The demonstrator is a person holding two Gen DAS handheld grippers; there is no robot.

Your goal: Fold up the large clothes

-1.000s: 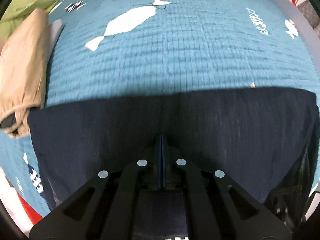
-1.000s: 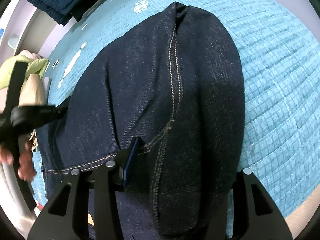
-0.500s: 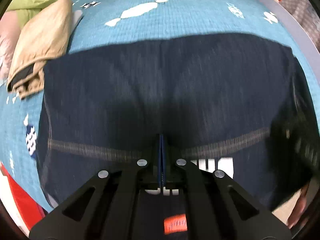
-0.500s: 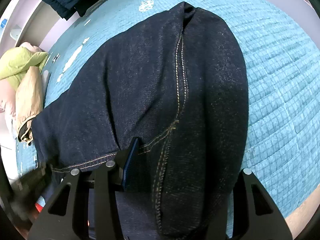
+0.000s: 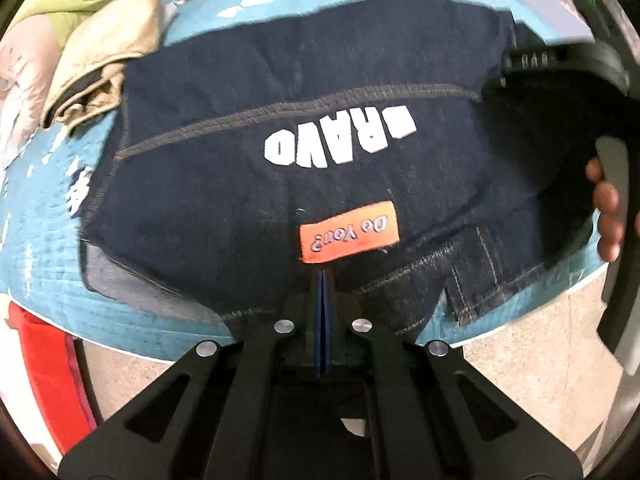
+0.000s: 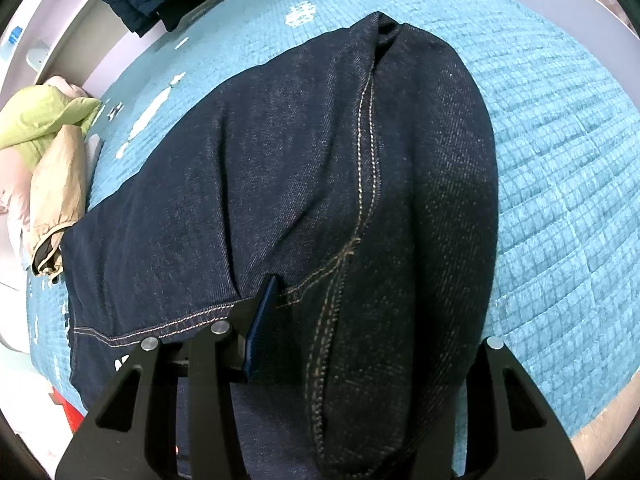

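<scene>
Currently, I log dark jeans (image 6: 320, 184) folded mid-frame on the teal bed (image 6: 560, 160): right gripper (image 6: 360, 320) fingers half-spread, clamping a thick fold to pin it, left gripper (image 5: 323, 312) fingers pressed together, empty.

Your dark navy jeans (image 5: 248, 184) carry tan stitching, white block letters (image 5: 340, 140) and an orange label (image 5: 349, 235); the quilt (image 6: 560, 152) is teal with white shapes; far left lie beige (image 5: 108, 52) and lime-green (image 5: 68, 12) garments.

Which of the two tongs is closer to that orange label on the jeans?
Left. The left tongs, shut, sit just below the orange label. The right tongs grip a thick fold of the jeans off to one side.
</scene>
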